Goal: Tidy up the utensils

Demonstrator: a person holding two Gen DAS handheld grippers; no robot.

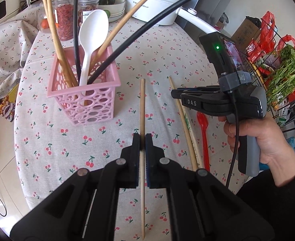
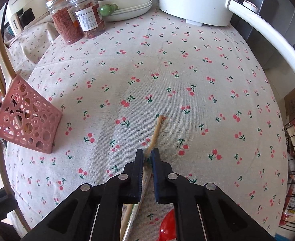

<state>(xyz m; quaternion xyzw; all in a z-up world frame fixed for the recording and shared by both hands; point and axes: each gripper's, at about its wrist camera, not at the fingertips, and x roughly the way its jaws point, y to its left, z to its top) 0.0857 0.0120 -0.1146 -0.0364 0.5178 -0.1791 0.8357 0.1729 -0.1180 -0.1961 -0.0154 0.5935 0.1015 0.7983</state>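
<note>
My left gripper [image 1: 142, 138] is shut on a wooden chopstick [image 1: 142, 104] and holds it above the cherry-print tablecloth, right of the pink perforated holder [image 1: 87, 102]. The holder contains a white spoon [image 1: 92, 36], wooden chopsticks and black chopsticks. My right gripper [image 2: 147, 154], also in the left wrist view [image 1: 174, 93], has its jaws nearly closed around another wooden chopstick [image 2: 156, 130] lying on the cloth; a paper-wrapped pair [image 1: 191, 132] lies beside it. A red spoon [image 1: 204, 134] lies to their right, its bowl visible in the right wrist view [image 2: 168, 229].
At the back stand two jars [image 2: 77, 18], stacked white plates with a squash [image 2: 127, 4] and a white electric pot [image 2: 197, 0] with a long handle [image 2: 267, 38]. A wire rack with greens and red bags [image 1: 279, 70] stands right of the table.
</note>
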